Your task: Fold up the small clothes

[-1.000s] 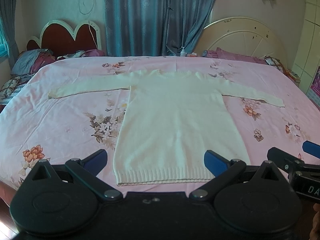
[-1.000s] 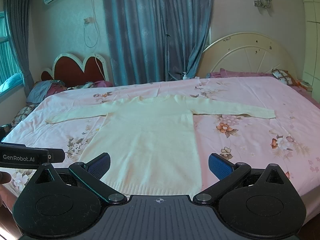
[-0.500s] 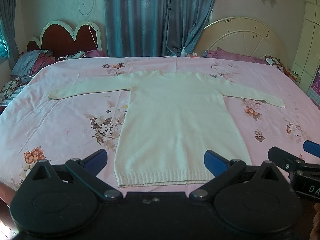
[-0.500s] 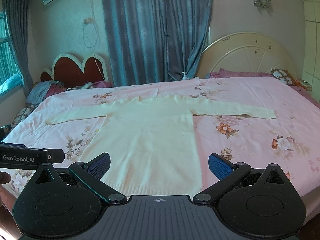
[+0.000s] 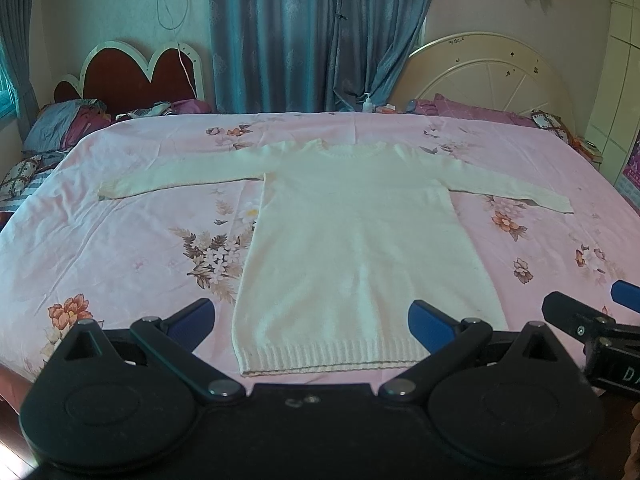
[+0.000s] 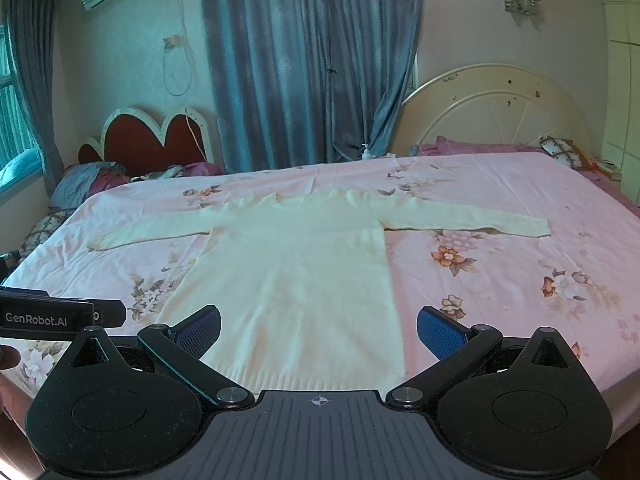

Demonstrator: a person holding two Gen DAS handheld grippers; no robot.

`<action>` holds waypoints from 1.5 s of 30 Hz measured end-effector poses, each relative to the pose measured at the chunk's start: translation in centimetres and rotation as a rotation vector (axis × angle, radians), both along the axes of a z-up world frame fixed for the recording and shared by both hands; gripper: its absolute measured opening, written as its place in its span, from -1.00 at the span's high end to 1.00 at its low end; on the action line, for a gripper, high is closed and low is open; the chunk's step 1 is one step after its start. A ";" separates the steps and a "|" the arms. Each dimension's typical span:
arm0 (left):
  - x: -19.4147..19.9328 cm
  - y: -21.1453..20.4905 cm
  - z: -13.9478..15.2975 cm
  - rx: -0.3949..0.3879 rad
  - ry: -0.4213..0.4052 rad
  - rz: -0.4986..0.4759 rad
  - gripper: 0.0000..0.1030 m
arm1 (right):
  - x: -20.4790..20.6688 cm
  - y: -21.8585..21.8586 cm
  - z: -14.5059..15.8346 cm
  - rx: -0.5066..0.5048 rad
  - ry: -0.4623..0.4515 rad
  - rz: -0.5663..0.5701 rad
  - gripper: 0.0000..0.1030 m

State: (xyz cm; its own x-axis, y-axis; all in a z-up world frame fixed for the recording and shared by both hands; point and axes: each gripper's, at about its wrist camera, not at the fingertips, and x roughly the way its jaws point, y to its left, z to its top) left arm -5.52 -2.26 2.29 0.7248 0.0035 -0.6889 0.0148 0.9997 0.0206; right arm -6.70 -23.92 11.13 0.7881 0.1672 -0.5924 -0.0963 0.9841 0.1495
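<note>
A cream long-sleeved knit sweater [image 5: 360,248] lies flat and face up on the pink floral bed [image 5: 120,240], both sleeves spread out sideways and its ribbed hem nearest me. It also shows in the right wrist view [image 6: 296,280]. My left gripper [image 5: 312,320] is open and empty, held above the hem at the bed's near edge. My right gripper [image 6: 318,330] is open and empty, also held just short of the hem. The right gripper shows at the right edge of the left wrist view [image 5: 592,320]. The left gripper's body shows at the left of the right wrist view [image 6: 60,316].
Two headboards stand at the far side, a red one [image 5: 140,76] on the left and a cream one [image 5: 488,76] on the right. Pillows [image 5: 60,128] lie at the far left. A small bottle [image 5: 367,103] stands by the blue curtain [image 5: 316,32].
Both grippers have barely moved; the view has shifted very slightly. The sweater lies as before.
</note>
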 end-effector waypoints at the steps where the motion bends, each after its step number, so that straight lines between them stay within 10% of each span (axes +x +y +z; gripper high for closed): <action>1: 0.0 0.1 -0.1 0.001 0.000 0.000 -0.99 | 0.0 0.0 0.0 0.001 0.000 -0.001 -1.00; 45: 7.6 0.1 -2.3 0.016 0.051 0.002 -0.99 | 7.1 -2.0 -3.1 -0.003 0.043 -0.088 -1.00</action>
